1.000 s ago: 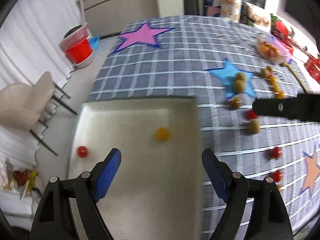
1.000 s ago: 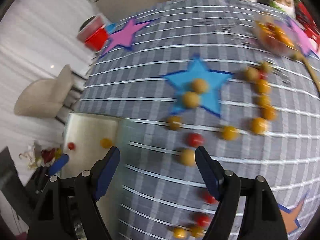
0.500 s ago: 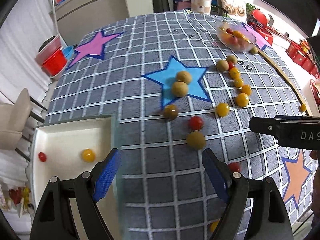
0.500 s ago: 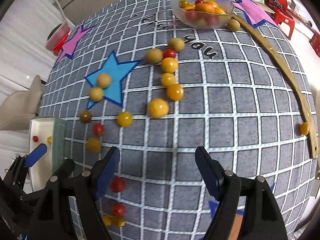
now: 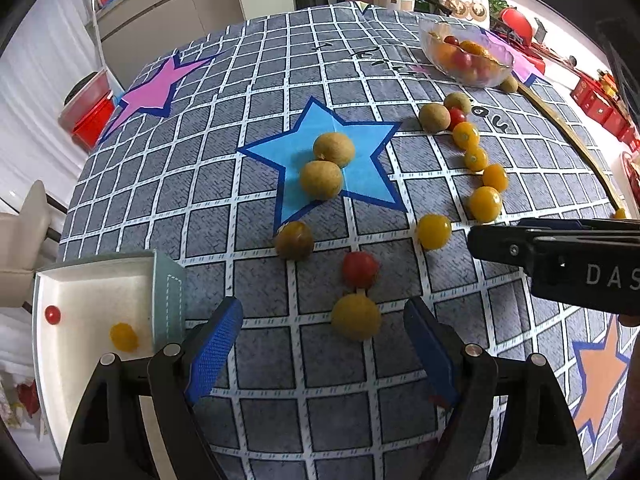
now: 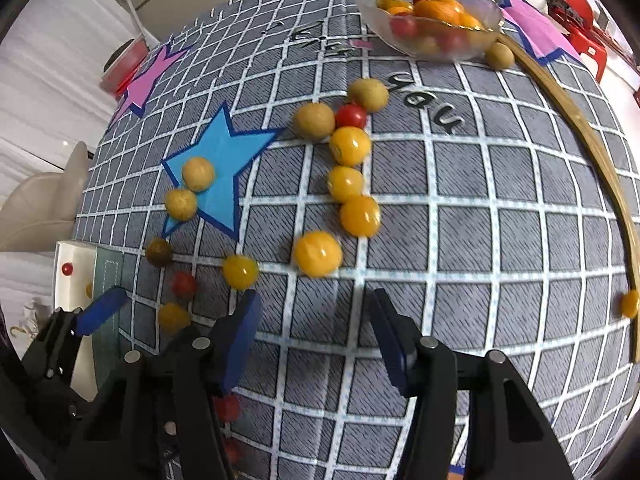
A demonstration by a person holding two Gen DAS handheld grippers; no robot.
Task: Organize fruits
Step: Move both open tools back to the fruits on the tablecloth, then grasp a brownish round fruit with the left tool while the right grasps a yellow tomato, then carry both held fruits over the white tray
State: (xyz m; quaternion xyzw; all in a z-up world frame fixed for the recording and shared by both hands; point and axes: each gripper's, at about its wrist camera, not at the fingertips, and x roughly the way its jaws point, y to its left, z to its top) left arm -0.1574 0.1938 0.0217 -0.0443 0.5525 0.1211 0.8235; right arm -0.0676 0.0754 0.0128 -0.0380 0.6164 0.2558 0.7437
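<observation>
Grey checked cloth w/ white grid lines covers the desk (image 5: 256, 360), printed w/ a blue star (image 5: 360, 144) and a pink star (image 5: 152, 88). Small round fruits lie scattered across it.

Left hand-held gripper (image 5: 323, 344): blue-padded jaws spread wide, holding nothing, low over the cloth. A yellow fruit (image 5: 356, 322) sits between and just ahead of its tips; a red cherry tomato (image 5: 360, 269) is just beyond that. A dark brownish fruit (image 5: 295, 239) lies near the blue star's lower point. Two tan fruits (image 5: 328, 166) rest on the star, touching.

White tray (image 5: 92, 280) at the desk's left edge holds one small red tomato (image 5: 52, 314) and one yellow tomato (image 5: 124, 336), apart from each other.

Right hand-held gripper (image 6: 316, 340): jaws also spread wide, empty. An orange-yellow fruit (image 6: 318, 254) lies just ahead of it. A loose line of yellow tomatoes (image 6: 346, 182) runs up toward a clear glass bowl (image 6: 430, 12) at the far side, filled w/ red, orange and yellow fruit. A curved wooden strip (image 6: 592, 148) runs along the right; one yellow tomato (image 6: 630, 303) sits beside it.
</observation>
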